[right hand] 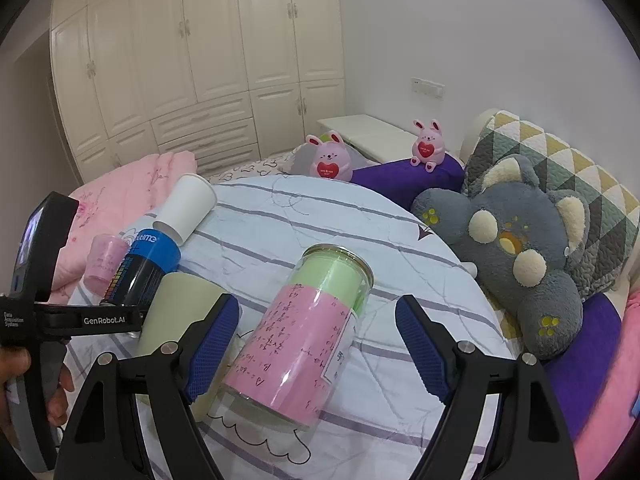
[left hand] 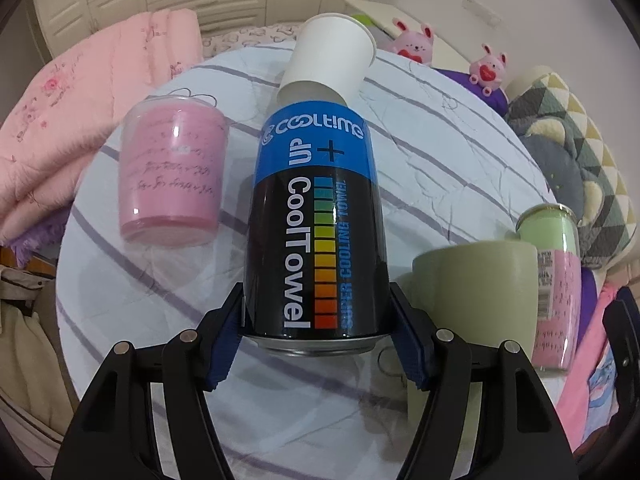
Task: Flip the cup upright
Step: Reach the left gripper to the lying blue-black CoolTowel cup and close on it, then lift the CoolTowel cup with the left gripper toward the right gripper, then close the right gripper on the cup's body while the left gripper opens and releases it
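Observation:
My left gripper (left hand: 318, 320) is shut on the base of a black and blue CoolTowel can (left hand: 316, 216). A white paper cup (left hand: 328, 60) stands mouth down just beyond the can's far end; it also shows in the right wrist view (right hand: 186, 208). A green mug (left hand: 476, 300) stands mouth down to the right of the can. A pink clear cup (left hand: 172, 176) stands mouth down on the left. My right gripper (right hand: 318, 344) is open around a tall clear jar (right hand: 304, 336) with pink and green paper inside, its fingers apart from the jar's sides.
Everything stands on a round table with a white, purple-striped cloth (right hand: 320, 216). A pink quilt (left hand: 80, 128) lies at the left. A grey plush toy (right hand: 516, 252), a purple cushion and two pink bunny toys (right hand: 330, 160) lie at the right and back.

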`<state>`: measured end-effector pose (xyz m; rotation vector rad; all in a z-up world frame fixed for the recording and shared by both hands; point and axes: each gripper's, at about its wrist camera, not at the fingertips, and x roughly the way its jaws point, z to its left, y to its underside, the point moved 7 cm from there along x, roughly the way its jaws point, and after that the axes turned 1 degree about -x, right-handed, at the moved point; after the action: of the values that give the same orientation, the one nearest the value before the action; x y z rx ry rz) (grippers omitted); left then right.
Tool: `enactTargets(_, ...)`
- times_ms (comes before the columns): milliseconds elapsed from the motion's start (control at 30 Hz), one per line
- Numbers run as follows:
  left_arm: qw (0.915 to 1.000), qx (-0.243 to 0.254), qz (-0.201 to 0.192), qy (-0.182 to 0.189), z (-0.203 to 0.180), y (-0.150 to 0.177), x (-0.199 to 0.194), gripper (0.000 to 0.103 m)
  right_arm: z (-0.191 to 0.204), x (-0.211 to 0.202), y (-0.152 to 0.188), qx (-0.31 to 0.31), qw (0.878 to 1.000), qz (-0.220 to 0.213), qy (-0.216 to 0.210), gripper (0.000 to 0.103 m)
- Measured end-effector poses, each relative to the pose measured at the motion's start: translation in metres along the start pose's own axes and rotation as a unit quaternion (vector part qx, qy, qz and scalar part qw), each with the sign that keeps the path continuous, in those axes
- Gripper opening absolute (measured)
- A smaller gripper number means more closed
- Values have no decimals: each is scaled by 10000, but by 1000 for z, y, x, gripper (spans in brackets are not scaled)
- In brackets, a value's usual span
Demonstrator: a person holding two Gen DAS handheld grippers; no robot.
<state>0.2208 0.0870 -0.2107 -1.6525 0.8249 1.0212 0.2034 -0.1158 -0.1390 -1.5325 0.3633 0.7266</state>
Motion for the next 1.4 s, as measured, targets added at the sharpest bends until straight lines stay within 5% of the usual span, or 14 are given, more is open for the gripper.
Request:
enactTargets(900,9952,956,-88,166,2,150,-67,68,38,-45,53,8,9985,322,-436,82)
enactTargets(1400,9773,2028,-142,603,-70,182,-74,68,12,-58,79,801,9923,649,-684,82)
